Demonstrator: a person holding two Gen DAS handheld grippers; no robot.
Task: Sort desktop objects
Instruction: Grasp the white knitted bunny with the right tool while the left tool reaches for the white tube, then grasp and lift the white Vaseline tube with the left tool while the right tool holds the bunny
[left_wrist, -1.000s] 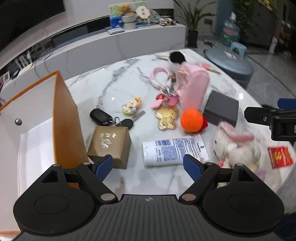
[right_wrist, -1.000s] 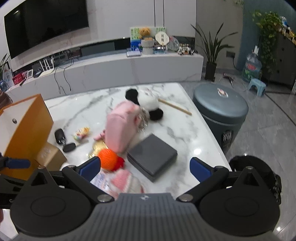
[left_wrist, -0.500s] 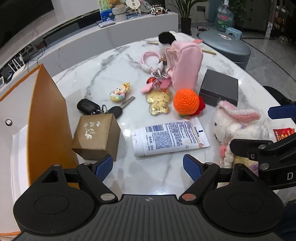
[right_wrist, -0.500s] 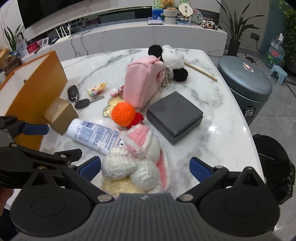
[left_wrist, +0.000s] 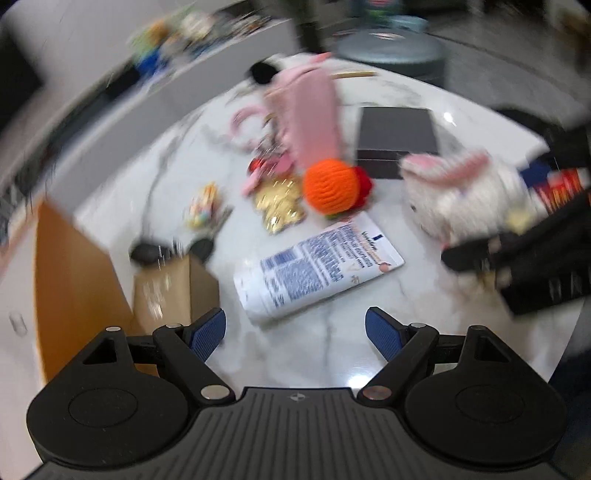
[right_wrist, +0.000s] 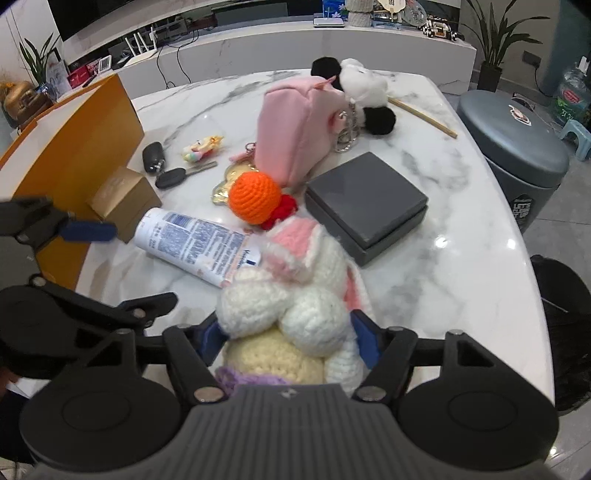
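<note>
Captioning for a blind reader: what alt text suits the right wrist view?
The right gripper is closing around a crocheted bunny on a marble table. Behind lie a lotion tube, orange ball, grey box and pink pouch.

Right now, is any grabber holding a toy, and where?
The right gripper is closing around the crocheted bunny, low on its white body. The left gripper is open and holds nothing.

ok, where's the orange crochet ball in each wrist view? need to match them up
Left wrist: orange crochet ball just above centre, in front of the pink pouch, blurred.
Right wrist: orange crochet ball left of centre, beside the grey box.
Shared landmark: the white lotion tube lies just on the near side of the ball in both views.
</note>
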